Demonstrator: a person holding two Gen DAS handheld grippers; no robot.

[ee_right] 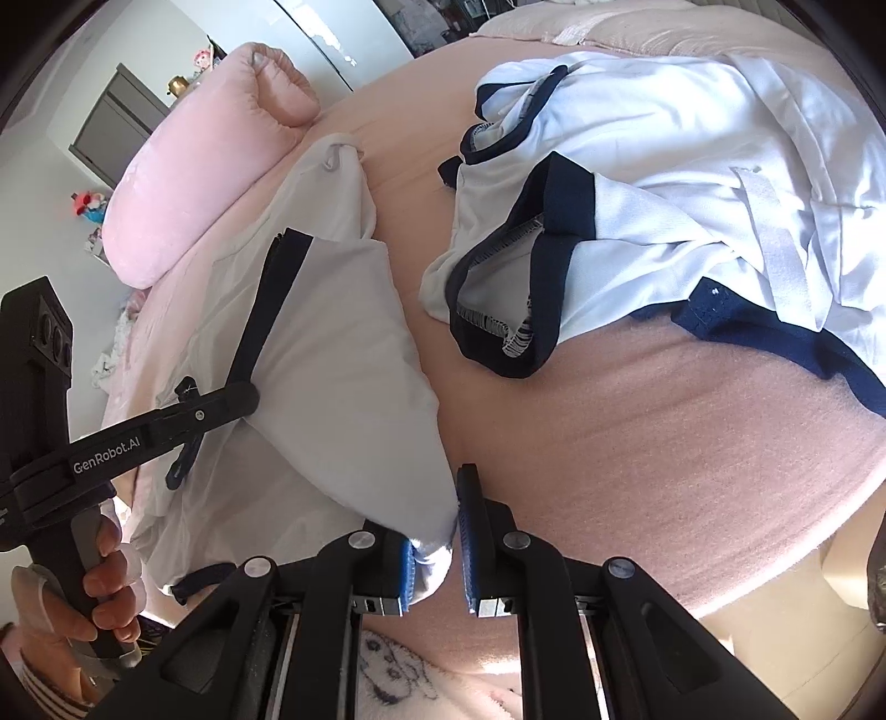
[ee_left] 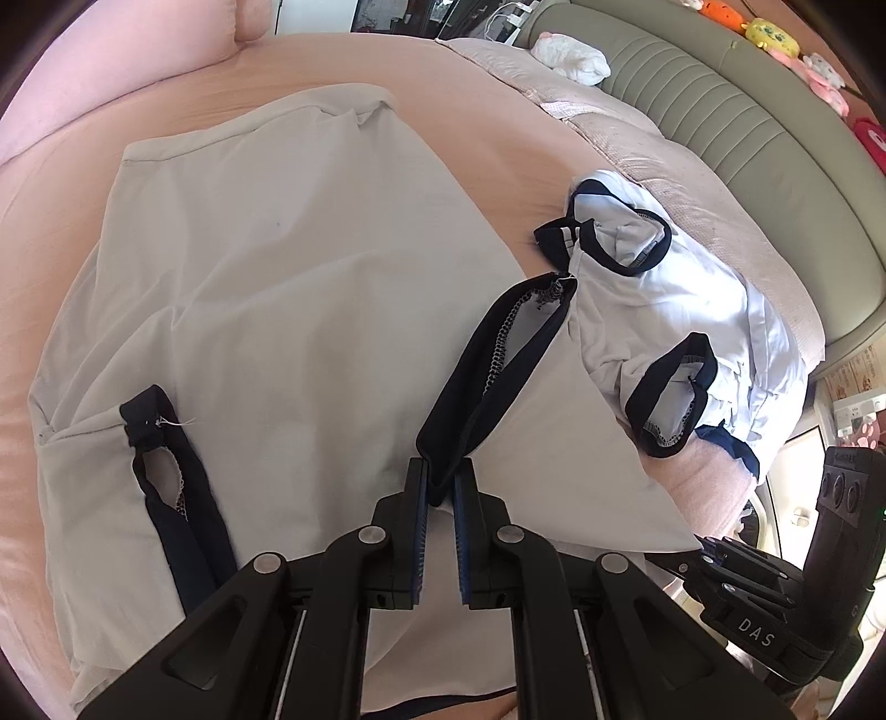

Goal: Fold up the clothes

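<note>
I count two garments on the pink bed (ee_left: 498, 166): a pale grey shirt (ee_left: 277, 266) spread flat in front of me, and a crumpled white shirt with navy trim (ee_left: 681, 310) heaped to its right, apart from it near the padded headboard (ee_left: 747, 127). The grey shirt has two dark sleeve cuffs: one cuff (ee_left: 166, 482) lies flat at the lower left, and the other cuff (ee_left: 493, 371) runs as a long dark band up from my left gripper (ee_left: 441, 482). That gripper's two fingers are pressed nearly together and pinch the near end of this band, so the sleeve rises straight from the tips across the shirt body. My right gripper (ee_right: 451, 531) has its two fingers drawn close as well, nipping a folded corner of the grey shirt (ee_right: 343, 399); a small wad of pale cloth bunches between the blue pads (ee_right: 406, 570), and the fold fans up and away to the left of the tips. From the right camera I see my left gripper (ee_right: 243, 399) reaching across the shirt with the dark band in its tip, and my left hand (ee_right: 94, 598) wrapped round its handle. The white shirt (ee_right: 664, 183) lies beyond my right fingers, well clear of them. One pink pillow (ee_right: 205, 166) sits at the far edge, just beside the grey shirt's far corner. Several soft toys (ee_left: 775, 39) line the top of the headboard.
</note>
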